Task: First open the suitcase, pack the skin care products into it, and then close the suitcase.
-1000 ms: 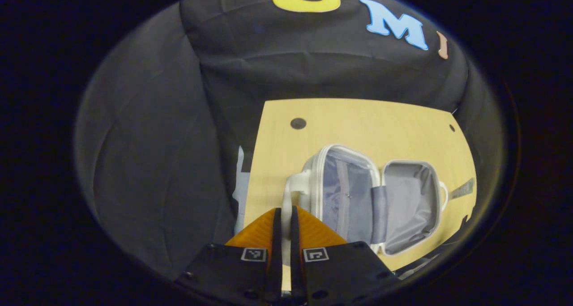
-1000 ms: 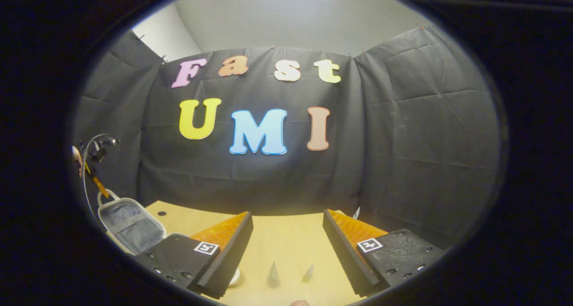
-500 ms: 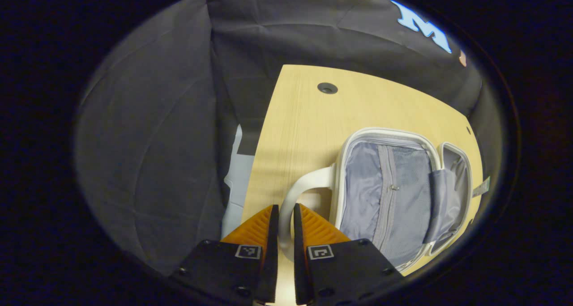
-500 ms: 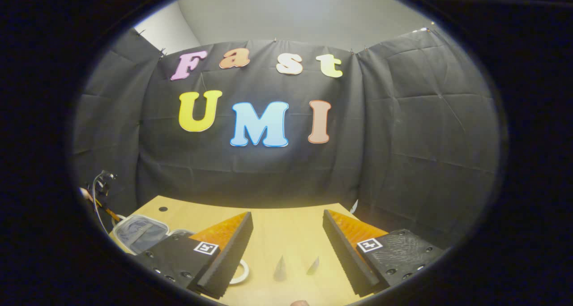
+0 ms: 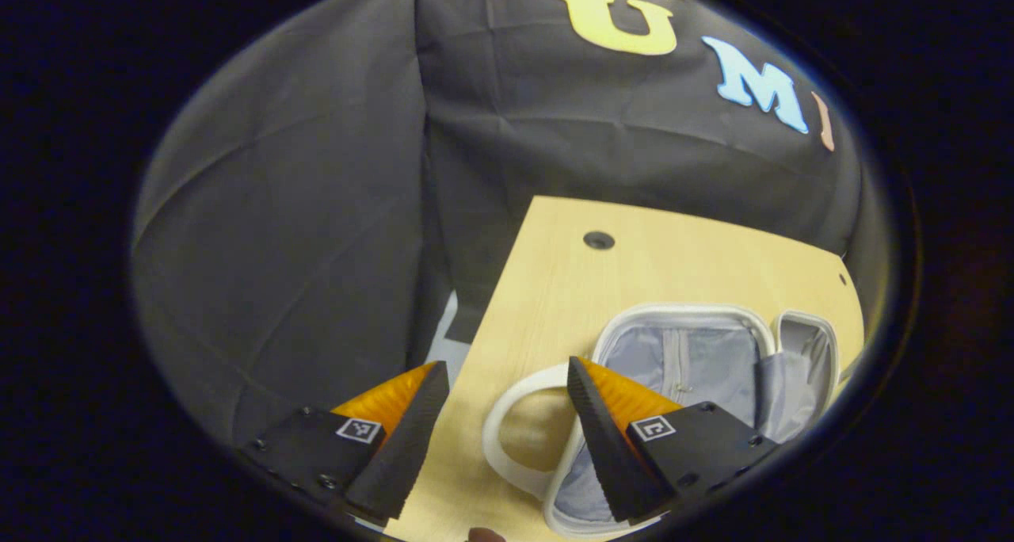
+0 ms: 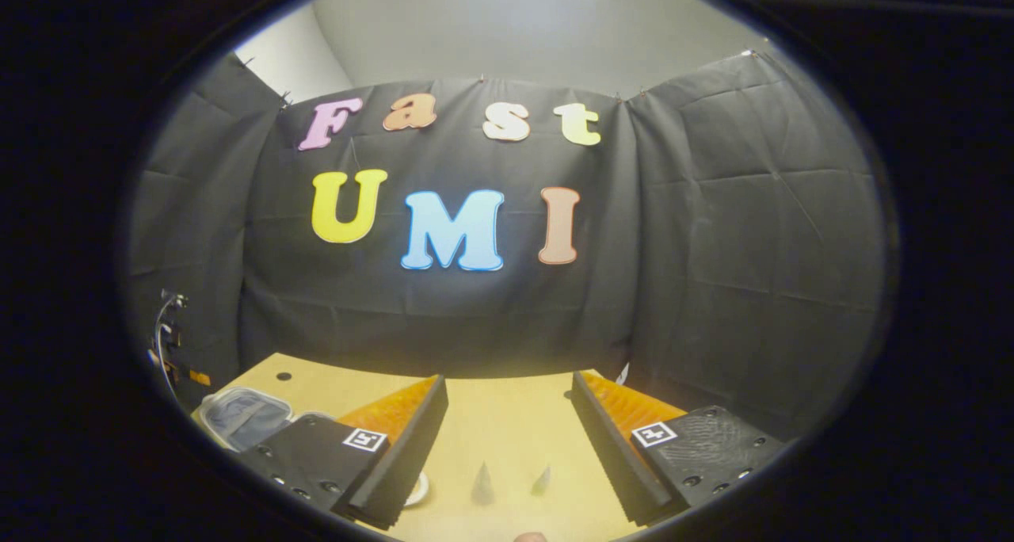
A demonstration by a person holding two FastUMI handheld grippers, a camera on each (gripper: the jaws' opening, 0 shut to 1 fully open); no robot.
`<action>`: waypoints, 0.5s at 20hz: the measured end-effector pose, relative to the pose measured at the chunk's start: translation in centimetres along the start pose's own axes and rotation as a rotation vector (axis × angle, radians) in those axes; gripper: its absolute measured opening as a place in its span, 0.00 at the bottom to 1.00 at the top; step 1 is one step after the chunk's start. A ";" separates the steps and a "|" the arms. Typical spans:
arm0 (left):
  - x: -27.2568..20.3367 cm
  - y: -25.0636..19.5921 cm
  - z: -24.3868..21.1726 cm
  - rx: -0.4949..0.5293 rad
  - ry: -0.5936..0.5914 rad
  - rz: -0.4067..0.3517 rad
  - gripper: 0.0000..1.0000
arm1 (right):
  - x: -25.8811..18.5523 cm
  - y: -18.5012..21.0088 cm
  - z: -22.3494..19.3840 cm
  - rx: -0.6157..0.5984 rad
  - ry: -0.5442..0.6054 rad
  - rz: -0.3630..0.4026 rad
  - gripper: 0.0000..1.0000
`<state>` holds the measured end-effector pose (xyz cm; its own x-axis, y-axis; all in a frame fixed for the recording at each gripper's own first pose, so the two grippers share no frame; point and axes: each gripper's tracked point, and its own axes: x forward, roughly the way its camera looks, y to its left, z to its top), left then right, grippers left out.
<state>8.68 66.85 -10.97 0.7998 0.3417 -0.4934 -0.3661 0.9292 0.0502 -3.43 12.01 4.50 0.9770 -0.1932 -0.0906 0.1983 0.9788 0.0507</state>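
A small white suitcase [image 5: 683, 361] lies open on the wooden table [image 5: 634, 272], its grey lining showing in both halves. My left gripper [image 5: 507, 366] is open just above the suitcase's white loop handle [image 5: 489, 447], which sits between the fingers without being pressed. In the right gripper view the suitcase [image 6: 242, 415] lies at the far left. My right gripper [image 6: 508, 382] is open over the table, with nothing between its fingers. Below it stand two small grey pointed caps [image 6: 482, 482] and a white round item [image 6: 416, 490], part hidden by the left finger.
The table's left edge [image 5: 495, 304] drops off beside the handle, with black cloth beyond it. A dark round hole [image 5: 598, 239] is in the table behind the suitcase. The other gripper's cable [image 6: 162, 332] shows at the far left in the right gripper view.
My left gripper was shut on the suitcase handle and has opened and let it go. The lid half has come down flat on the table. The right gripper has barely moved.
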 end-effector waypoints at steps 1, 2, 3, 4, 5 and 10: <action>-1.4 -0.6 1.2 0.001 -0.051 0.014 0.98 | 0.1 -0.4 -0.3 0.003 0.003 0.011 0.96; -2.6 -1.6 2.6 0.000 -0.105 0.024 0.98 | 0.2 -0.7 -0.6 0.004 0.004 0.019 0.96; -3.9 -3.0 3.6 -0.007 -0.153 0.032 0.98 | 0.4 -1.2 -0.8 0.000 0.003 0.022 0.94; -5.0 -4.7 4.5 -0.011 -0.191 0.026 0.98 | 0.5 -1.8 -1.2 -0.007 0.002 0.024 0.94; -6.5 -6.8 5.3 -0.019 -0.239 0.019 0.98 | 0.6 -2.3 -1.4 -0.014 0.003 0.032 0.96; -13.4 -20.4 6.9 0.000 -0.387 -0.081 0.98 | 0.7 -4.4 -2.8 -0.032 0.020 0.114 0.96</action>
<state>8.74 44.29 0.60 0.9463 0.2949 -0.1324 -0.2943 0.9554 0.0249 -3.85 7.74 1.41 0.9912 -0.0799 -0.1055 0.0835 0.9960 0.0303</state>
